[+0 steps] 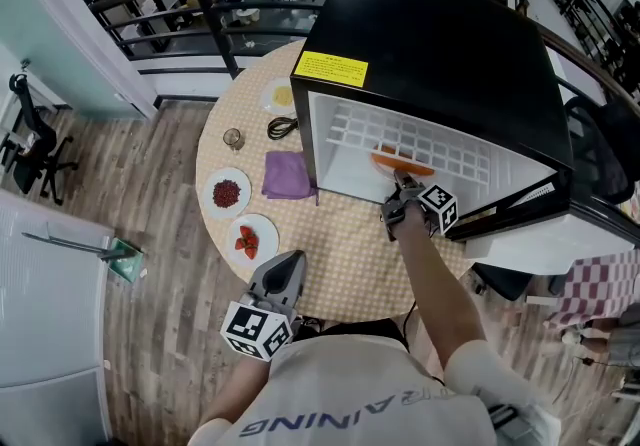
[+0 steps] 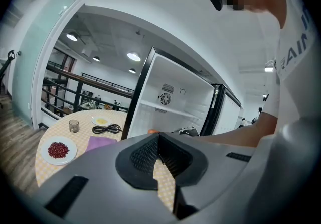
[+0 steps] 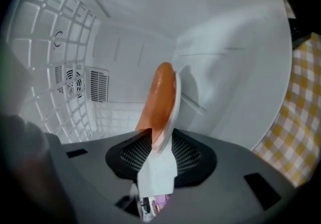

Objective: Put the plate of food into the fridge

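Note:
A white plate of orange food (image 1: 402, 162) lies on the floor of the open black fridge (image 1: 440, 44), close to its front edge. My right gripper (image 1: 400, 192) reaches into the opening. In the right gripper view the plate (image 3: 161, 97) shows edge-on, its near rim between the jaws of the right gripper (image 3: 159, 140), which stand a little open around it. The left gripper (image 1: 290, 259) hovers over the table's near edge, away from the fridge. In the left gripper view the left gripper (image 2: 159, 137) has its tips together and holds nothing.
The round table (image 1: 350, 254) wears a yellow checked cloth. Left of the fridge lie a purple cloth (image 1: 288, 175), a black cable (image 1: 283, 126), a small glass (image 1: 233, 139), a plate of red beans (image 1: 227, 193), a plate of red pieces (image 1: 247, 239) and a plate of yellow food (image 1: 281, 94). The fridge door (image 1: 520, 199) hangs open to the right.

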Available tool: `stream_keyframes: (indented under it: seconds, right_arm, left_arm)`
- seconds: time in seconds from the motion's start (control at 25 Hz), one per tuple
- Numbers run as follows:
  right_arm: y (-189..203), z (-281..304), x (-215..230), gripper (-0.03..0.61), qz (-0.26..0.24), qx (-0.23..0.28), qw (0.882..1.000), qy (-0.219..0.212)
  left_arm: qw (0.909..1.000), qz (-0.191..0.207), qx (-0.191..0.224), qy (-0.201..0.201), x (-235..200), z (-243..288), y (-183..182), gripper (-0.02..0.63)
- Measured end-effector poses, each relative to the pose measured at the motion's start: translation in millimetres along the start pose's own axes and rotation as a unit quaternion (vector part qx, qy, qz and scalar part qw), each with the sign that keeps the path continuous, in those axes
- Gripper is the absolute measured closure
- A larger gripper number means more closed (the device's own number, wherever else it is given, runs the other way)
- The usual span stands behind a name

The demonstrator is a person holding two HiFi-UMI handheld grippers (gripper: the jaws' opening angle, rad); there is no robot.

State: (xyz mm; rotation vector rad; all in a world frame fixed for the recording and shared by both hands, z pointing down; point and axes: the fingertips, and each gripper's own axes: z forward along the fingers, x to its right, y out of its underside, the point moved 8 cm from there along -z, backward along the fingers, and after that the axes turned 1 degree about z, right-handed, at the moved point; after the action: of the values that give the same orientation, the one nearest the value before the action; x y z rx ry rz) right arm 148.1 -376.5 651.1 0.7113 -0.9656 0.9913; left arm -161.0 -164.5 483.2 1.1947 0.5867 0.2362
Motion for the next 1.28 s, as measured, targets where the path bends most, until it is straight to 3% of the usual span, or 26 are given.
stream_keyframes:
  seconds: [0.2,0.48,0.6,0.8,0.88,1.04,1.28]
  right_arm:
    - [-0.4,1.7,-10.0,0.386,-0.107,-0.031,0.994,-0.006]
    - [0.5,-0.8,-18.6,0.334,-0.237,-0.07,0.969,0.022]
    - [2.1,0.7,-24.0,0.328,-0.317,-0.095,0.943,0.045]
    - [8.9,3.1,-24.2,0.319,-0.442,-0.155,0.878,0.104]
    - [9.7,1.5,-23.2,0.319,-0.445,-0.167,0.872,0.117]
    - [15.2,-3.4,-21.7,0.325,-0.429,-0.188,0.874,0.125]
    - [21.9,-16.0,-19.6,0.434,-0.439,-0.2,0.865,0.139]
  left_arm:
    - [1.0,-0.003,-0.008,0.001,0.7,1.0,4.6,0.604]
    - [0.9998,-0.007,-0.016,0.004,1.8,0.1,8.2,0.604]
    - [0.9998,-0.009,-0.019,0.004,1.1,-0.7,10.5,0.604]
    - [0.9997,-0.01,-0.022,0.004,-1.0,-1.0,12.6,0.604]
    - [0.9997,-0.011,-0.023,0.005,-1.1,-0.7,12.8,0.604]
    - [0.9996,-0.013,-0.024,0.005,-2.1,-1.7,13.7,0.604]
    - [0.9996,-0.015,-0.024,0.007,-2.1,-4.0,14.3,0.604]
